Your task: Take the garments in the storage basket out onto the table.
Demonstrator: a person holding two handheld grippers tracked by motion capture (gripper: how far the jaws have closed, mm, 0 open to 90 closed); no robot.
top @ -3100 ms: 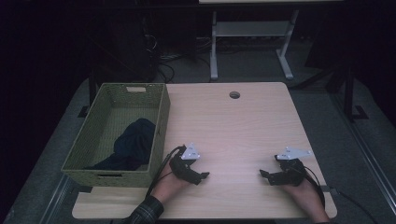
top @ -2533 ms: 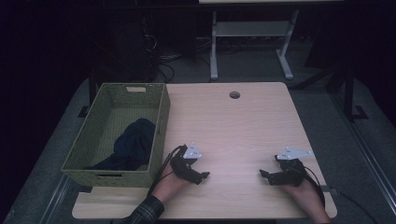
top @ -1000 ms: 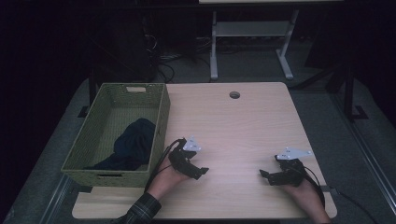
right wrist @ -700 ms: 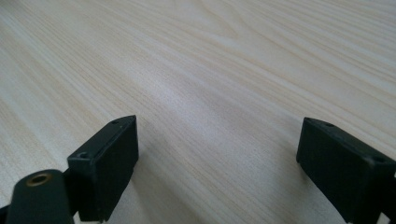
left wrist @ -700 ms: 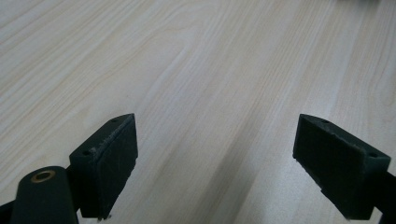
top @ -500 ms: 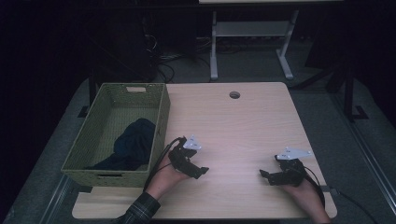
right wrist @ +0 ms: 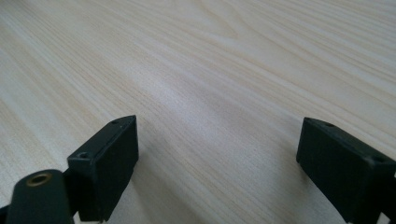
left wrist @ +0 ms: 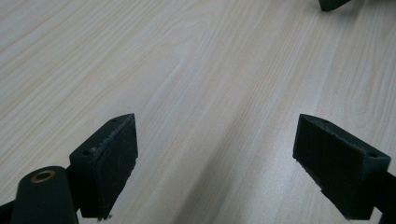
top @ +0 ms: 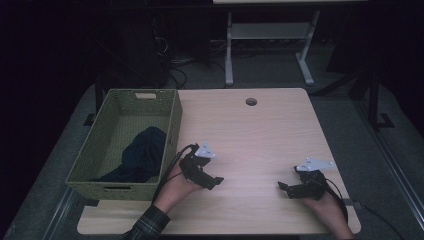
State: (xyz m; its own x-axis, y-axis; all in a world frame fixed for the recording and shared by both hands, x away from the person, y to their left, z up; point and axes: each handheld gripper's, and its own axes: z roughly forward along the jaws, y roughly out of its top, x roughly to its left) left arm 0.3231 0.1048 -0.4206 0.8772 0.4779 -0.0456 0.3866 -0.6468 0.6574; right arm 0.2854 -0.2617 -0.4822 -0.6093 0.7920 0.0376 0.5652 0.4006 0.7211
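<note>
Left gripper (top: 209,179) has lifted slightly off the tabletop (top: 260,135) and tilted since a few seconds back; it sits near the basket (top: 172,120), right of its near right corner. Jaws wide apart, empty, bare wood between them in the left gripper view (left wrist: 212,154). Right gripper (top: 288,188) unmoved at near right, jaws spread too, nothing held (right wrist: 217,158). Dark cloth (top: 140,157) lies bunched in the basket's near half, untouched. Judgement: work is barely begun; the left hand's stir looks like the start of a reach toward the cloth, just left of it
</note>
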